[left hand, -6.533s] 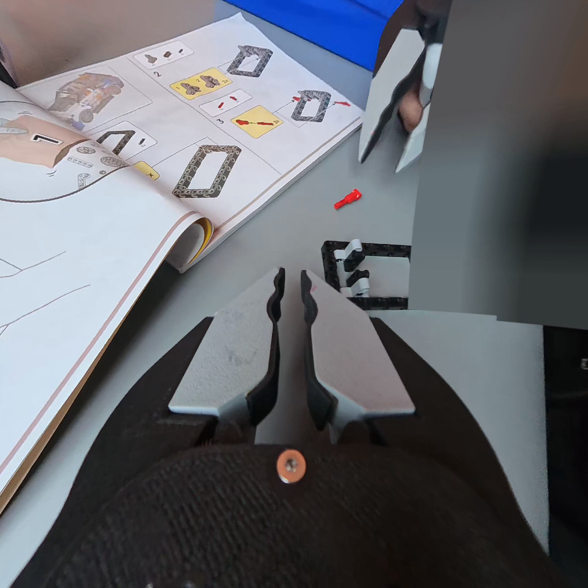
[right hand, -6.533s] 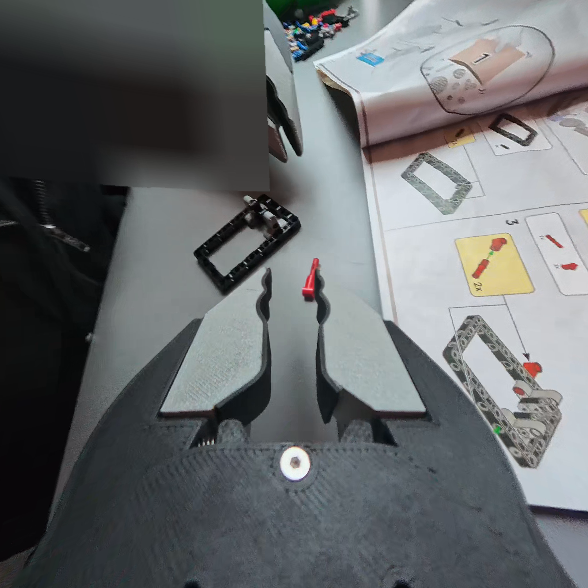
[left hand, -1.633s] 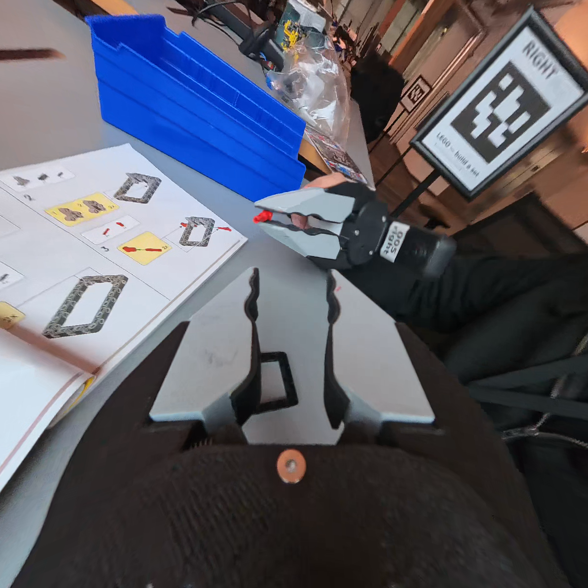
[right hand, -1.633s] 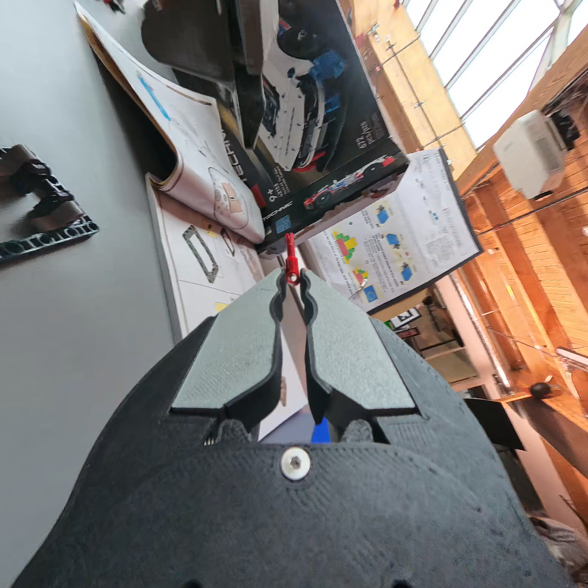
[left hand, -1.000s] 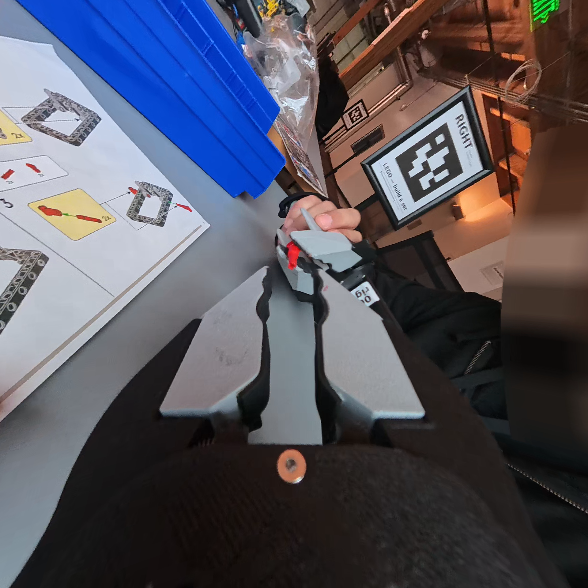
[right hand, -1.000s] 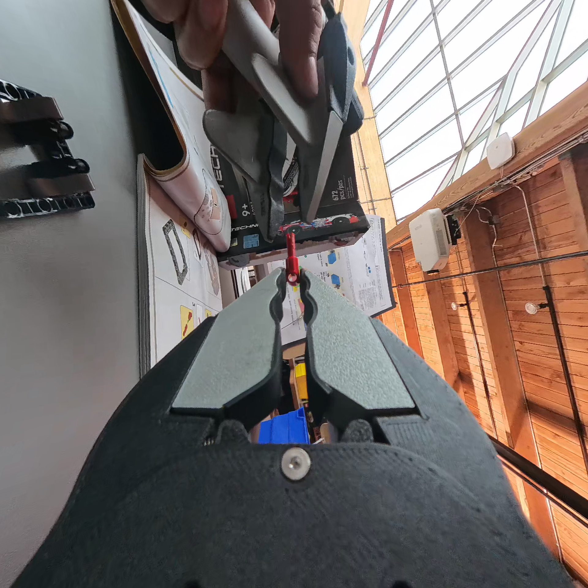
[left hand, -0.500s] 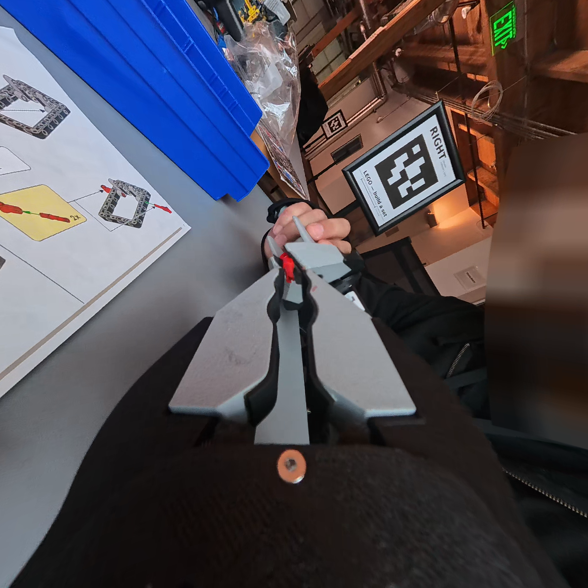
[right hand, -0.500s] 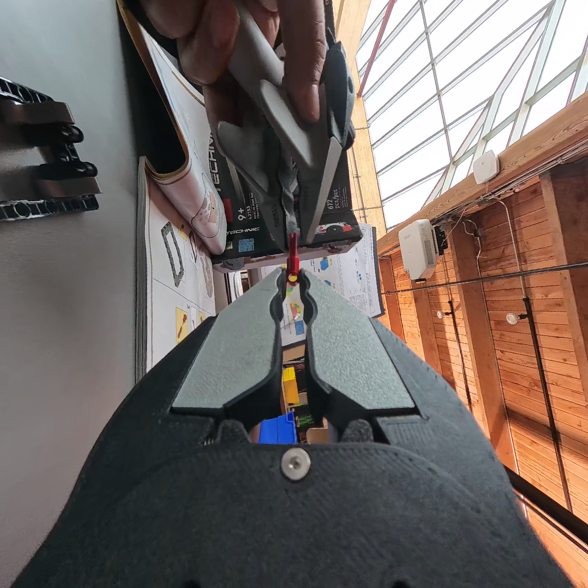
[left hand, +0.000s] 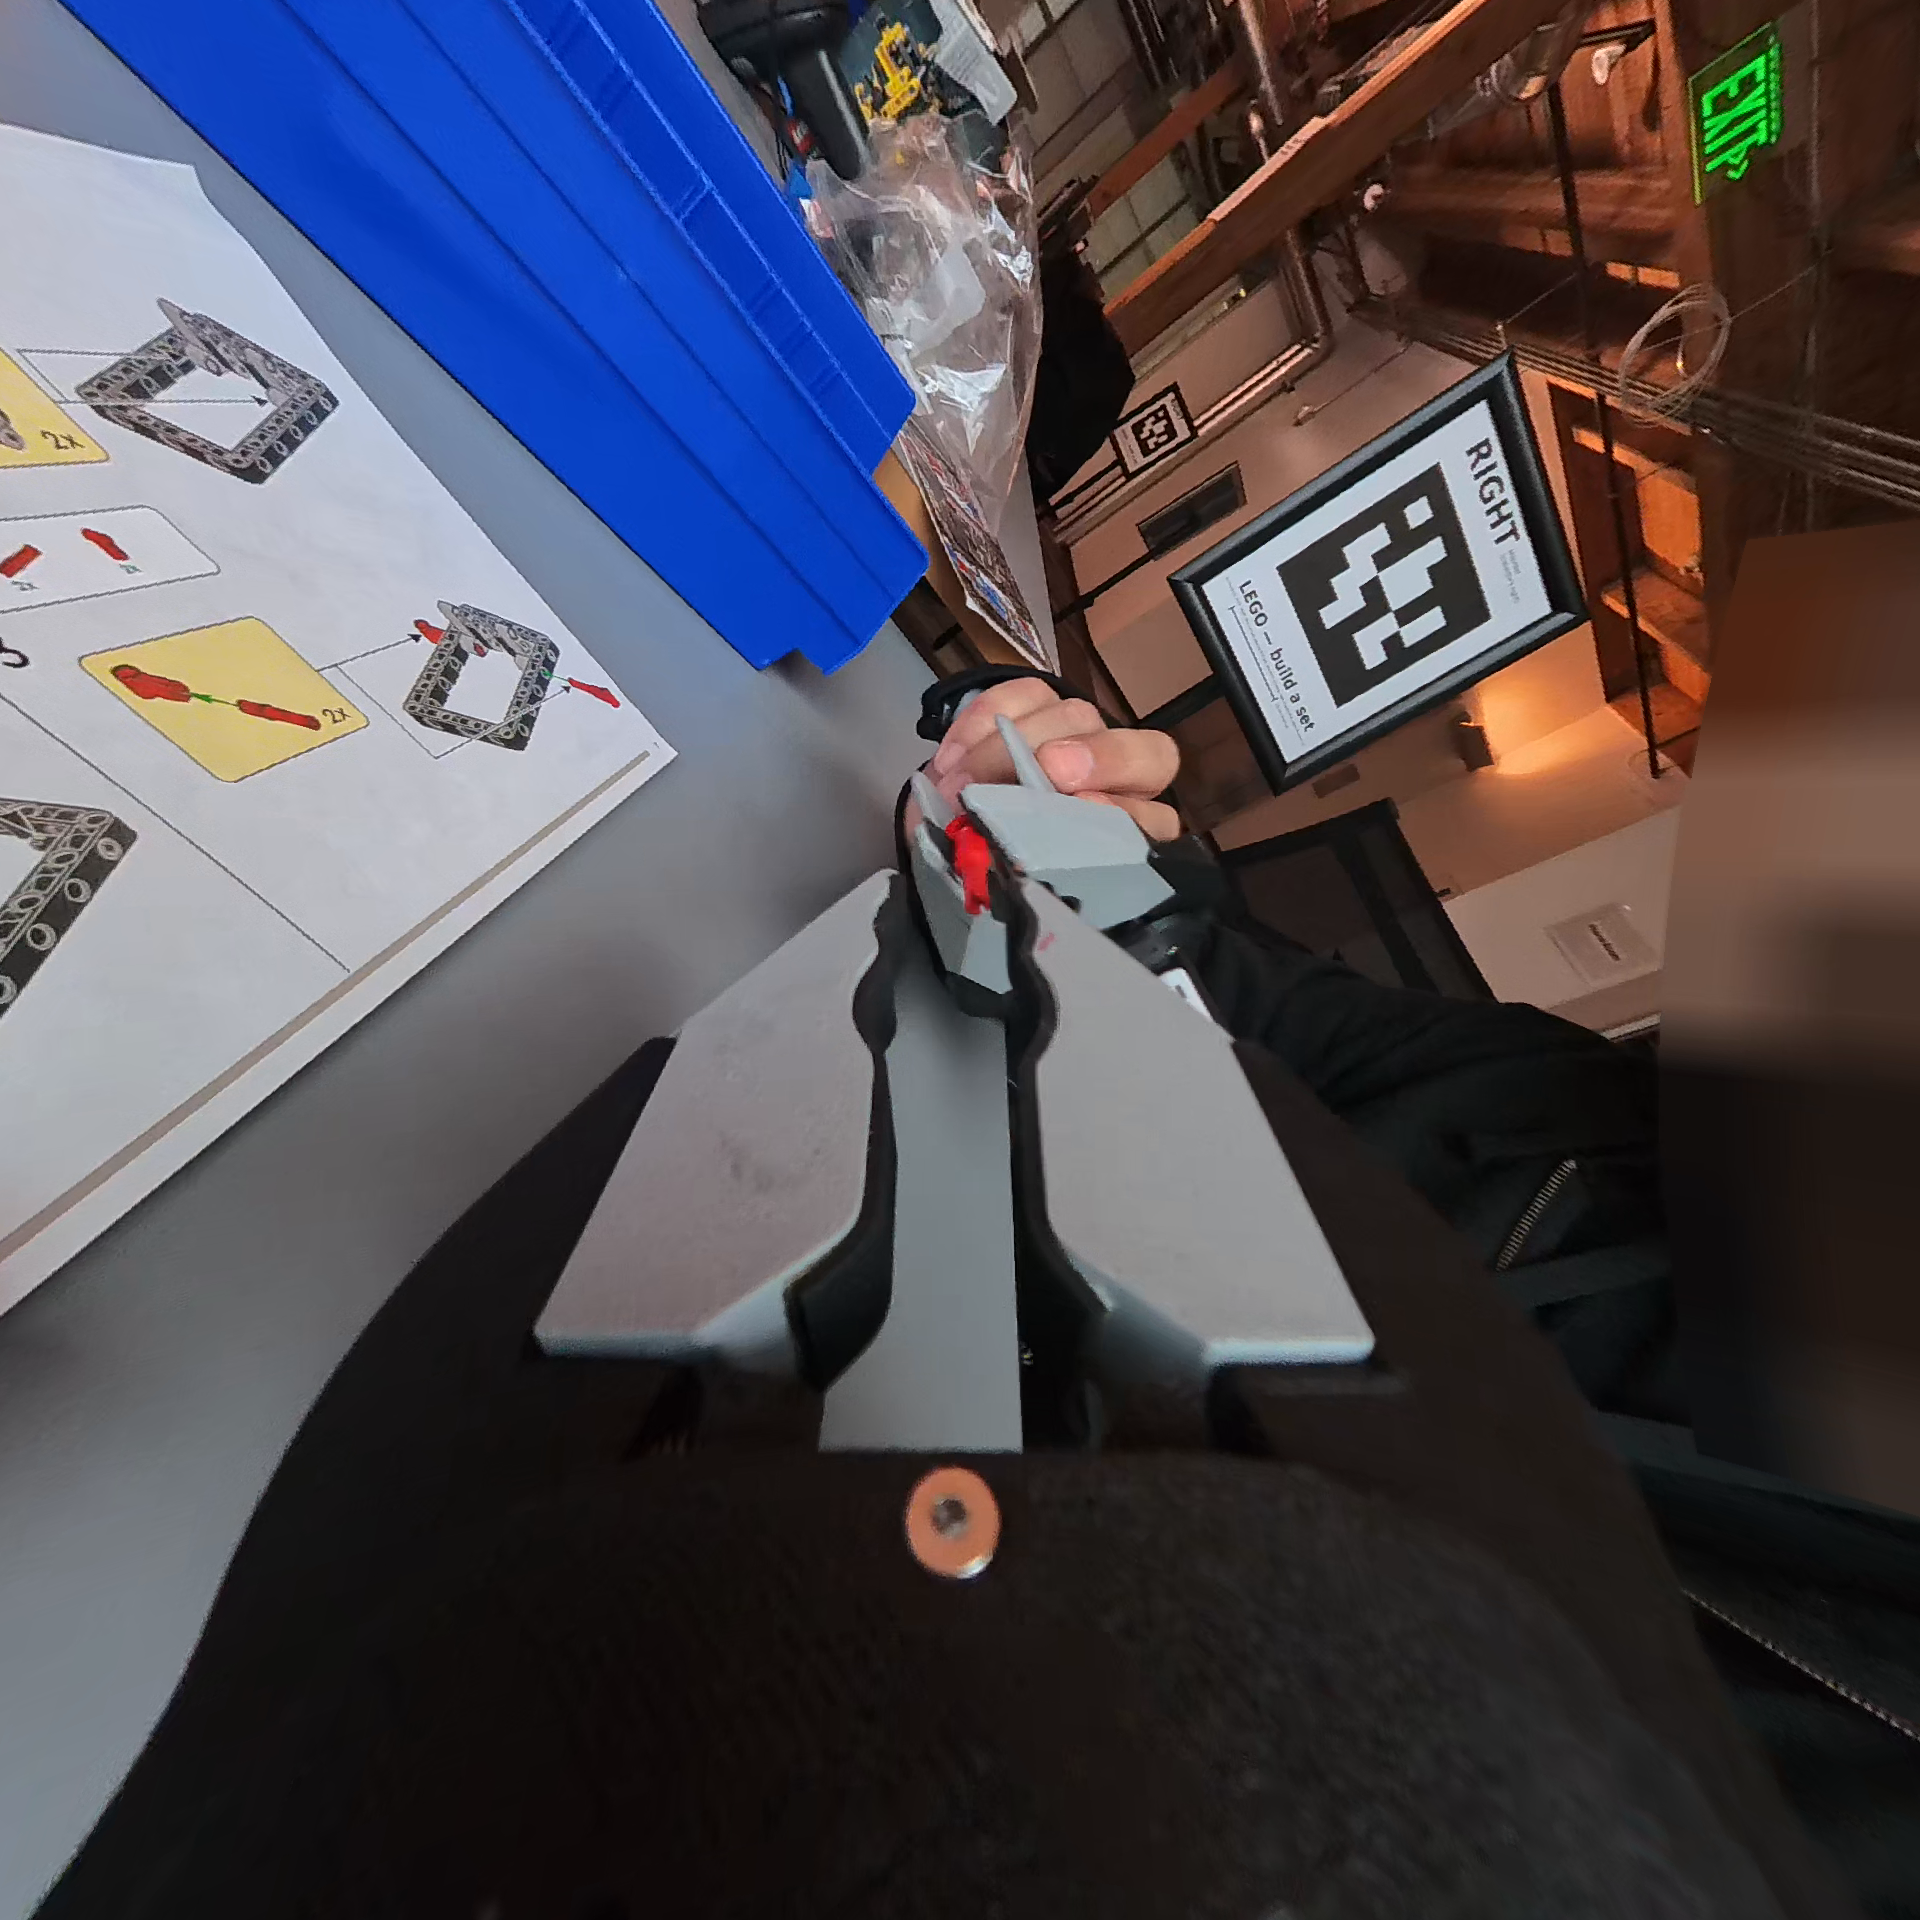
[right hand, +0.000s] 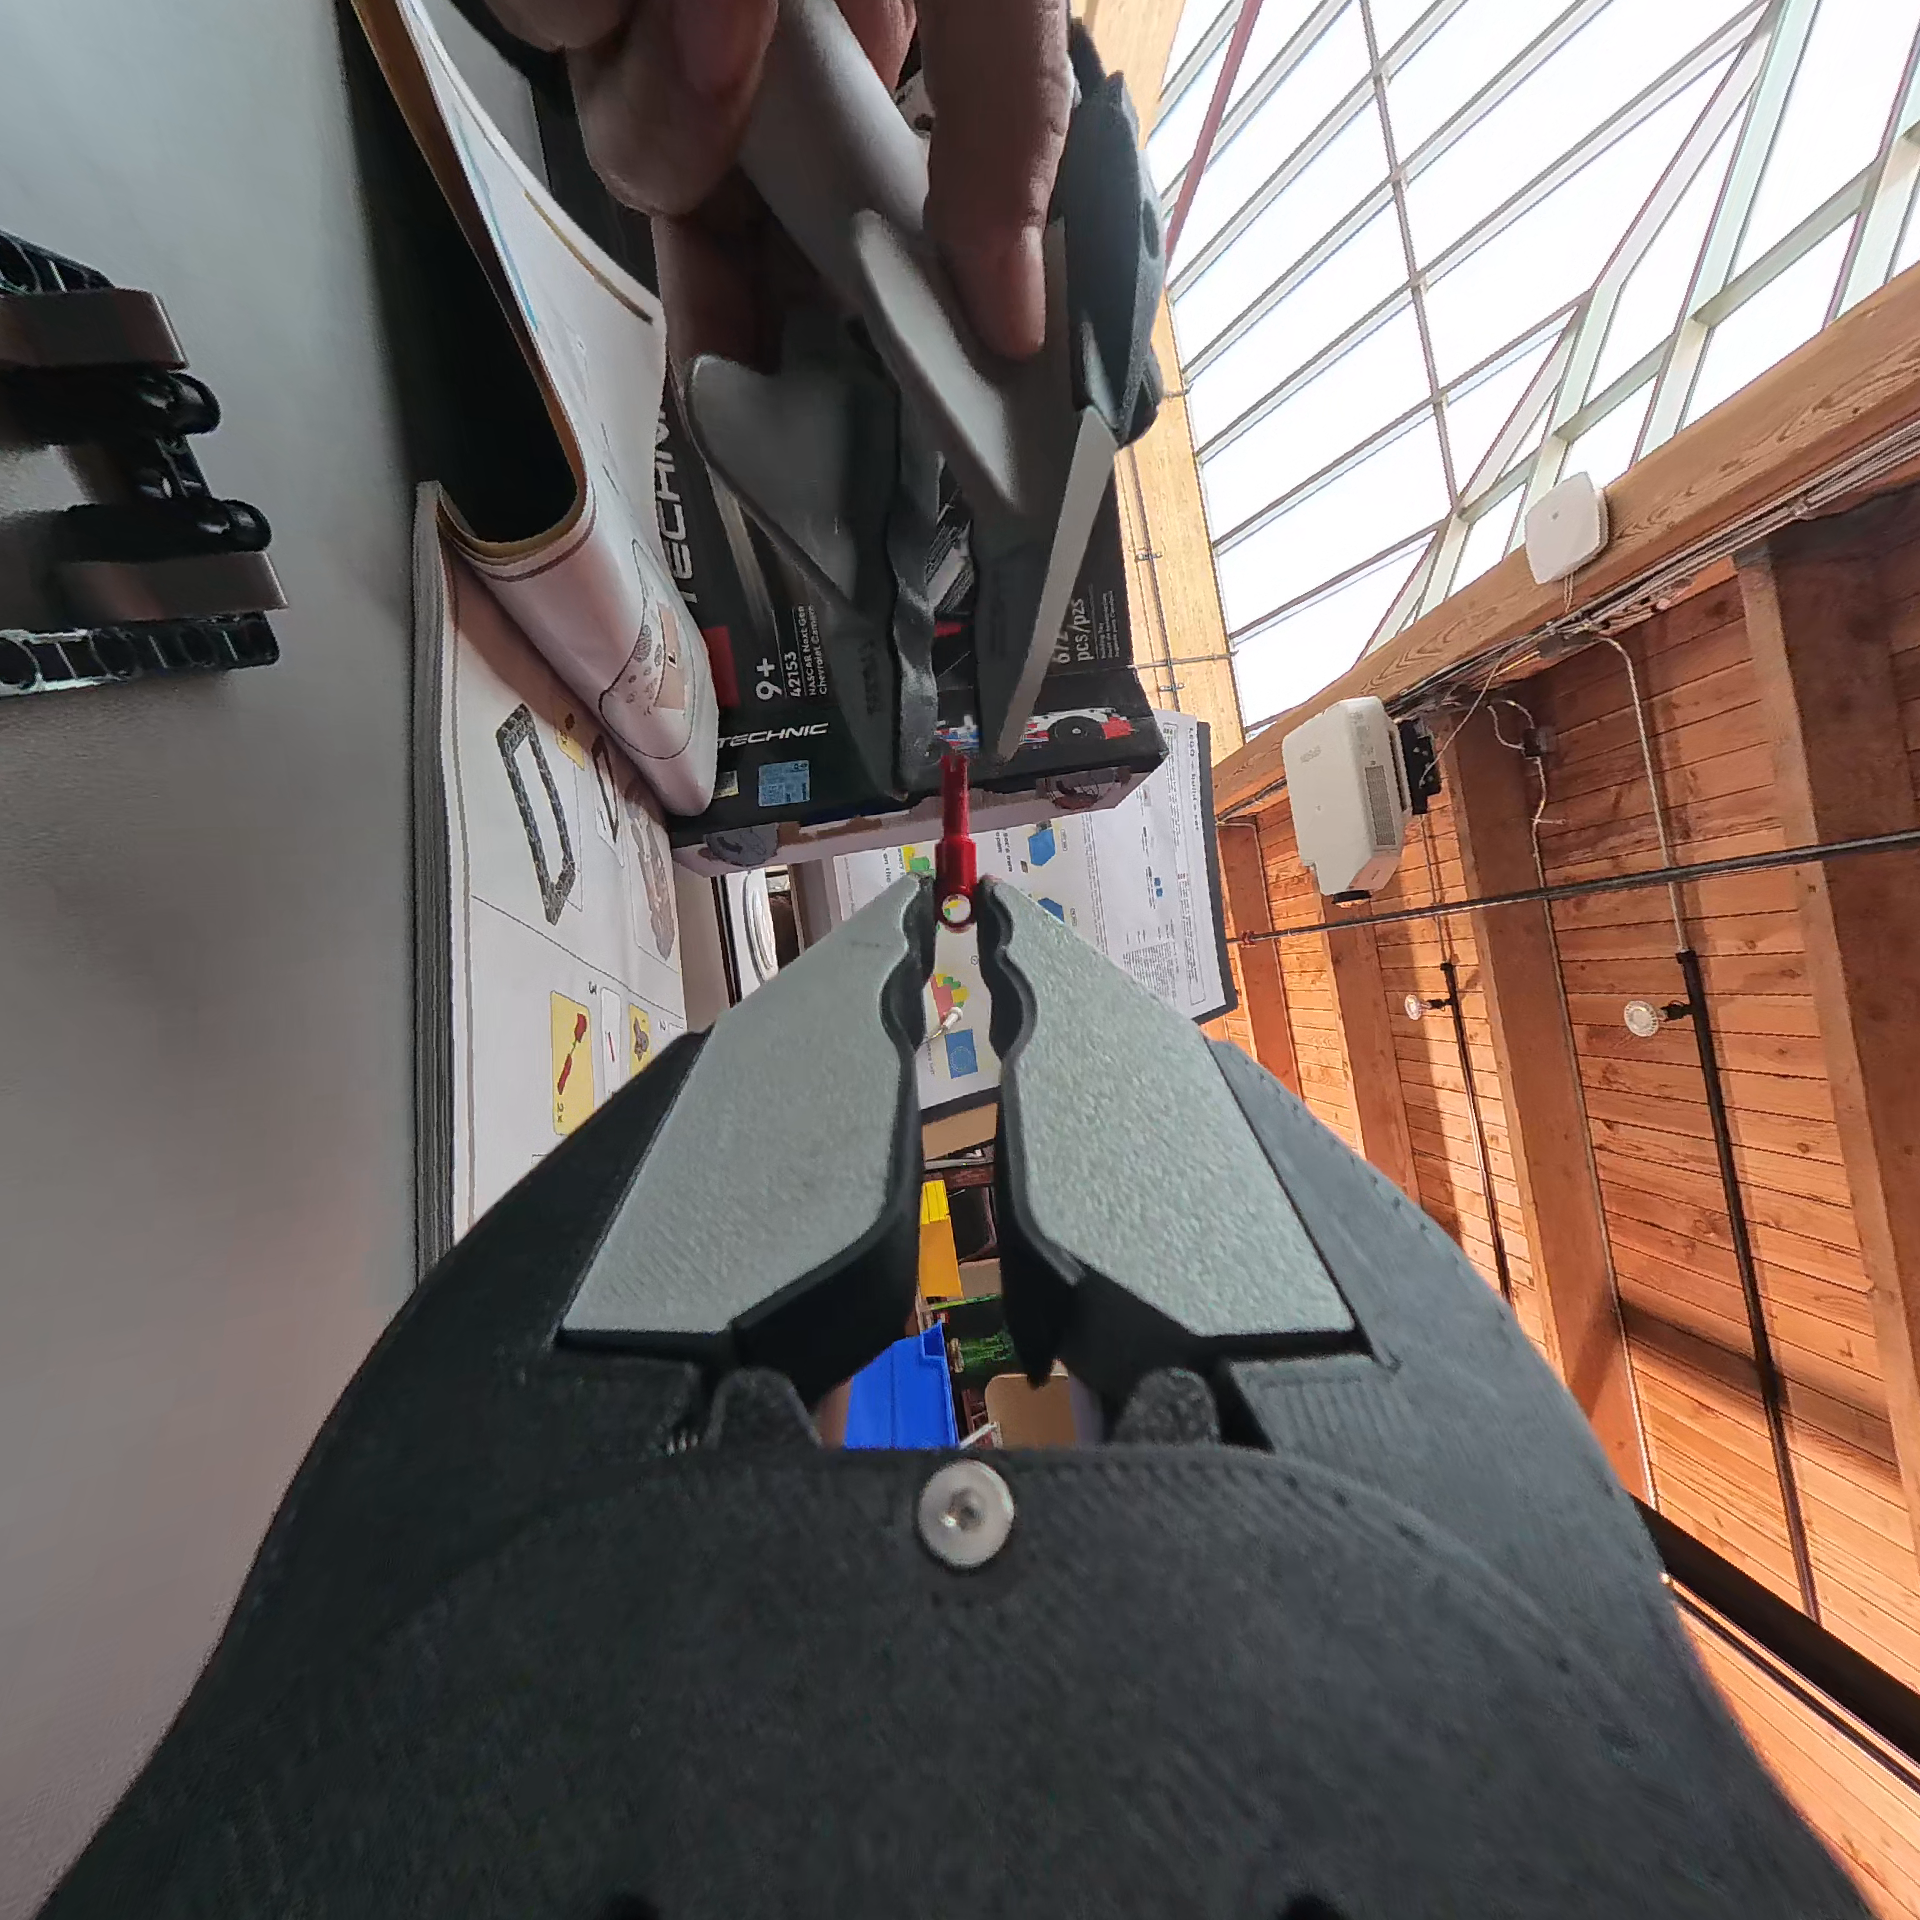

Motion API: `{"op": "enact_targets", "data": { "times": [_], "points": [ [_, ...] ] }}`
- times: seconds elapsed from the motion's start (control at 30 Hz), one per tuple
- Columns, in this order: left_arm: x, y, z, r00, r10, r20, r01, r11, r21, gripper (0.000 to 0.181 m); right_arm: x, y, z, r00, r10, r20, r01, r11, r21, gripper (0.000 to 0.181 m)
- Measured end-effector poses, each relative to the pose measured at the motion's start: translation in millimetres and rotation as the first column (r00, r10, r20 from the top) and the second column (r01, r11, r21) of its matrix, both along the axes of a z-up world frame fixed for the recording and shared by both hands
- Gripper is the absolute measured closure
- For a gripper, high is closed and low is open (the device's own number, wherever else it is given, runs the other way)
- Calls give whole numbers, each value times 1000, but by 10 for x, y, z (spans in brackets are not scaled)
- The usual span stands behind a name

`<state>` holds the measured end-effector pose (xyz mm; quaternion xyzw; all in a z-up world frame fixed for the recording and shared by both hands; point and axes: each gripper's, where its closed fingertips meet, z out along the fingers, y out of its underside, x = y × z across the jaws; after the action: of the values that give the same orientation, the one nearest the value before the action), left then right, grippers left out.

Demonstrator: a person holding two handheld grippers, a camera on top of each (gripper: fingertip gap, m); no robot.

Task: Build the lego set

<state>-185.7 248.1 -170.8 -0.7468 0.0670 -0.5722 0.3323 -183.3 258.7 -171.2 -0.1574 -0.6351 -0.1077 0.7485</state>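
From the left wrist view, my left gripper (left hand: 961, 935) has its jaws a narrow gap apart with nothing gripped; I keep it that way to receive the red pin (left hand: 970, 850), which my right gripper (left hand: 982, 883) presents just past my fingertips, above the grey table (left hand: 644, 935). The open manual (left hand: 260, 644) lies to the side so I can check the step.

From the right wrist view, my right gripper (right hand: 951, 902) is clamped on the pin's (right hand: 953, 831) near end, leaving the far end free. The left gripper (right hand: 940, 743) points down at that tip, touching or nearly so. The black frame (right hand: 125, 499) lies on the table, waiting for the pin, I judge.
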Motion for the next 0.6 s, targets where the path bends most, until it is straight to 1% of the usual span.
{"op": "enact_targets", "data": {
  "times": [0.13,0.27,0.43,0.6],
  "points": [
    [28,-35,6,1000,-16,-3,16,1000,-3,165,-4,8,-8,1000,-5,4,5,1000,2,177],
    [80,-49,-1,999,-39,-3,39,999,-5,174,-6,13,-17,1000,-9,8,9,1000,2,177],
    [99,-39,-13,999,-42,-8,42,999,-6,179,0,15,-4,1000,-10,1,10,1000,2,177],
    [90,-37,4,999,-42,6,42,999,-8,174,-3,14,-16,1000,-10,7,10,1000,5,177]
  ]
}}
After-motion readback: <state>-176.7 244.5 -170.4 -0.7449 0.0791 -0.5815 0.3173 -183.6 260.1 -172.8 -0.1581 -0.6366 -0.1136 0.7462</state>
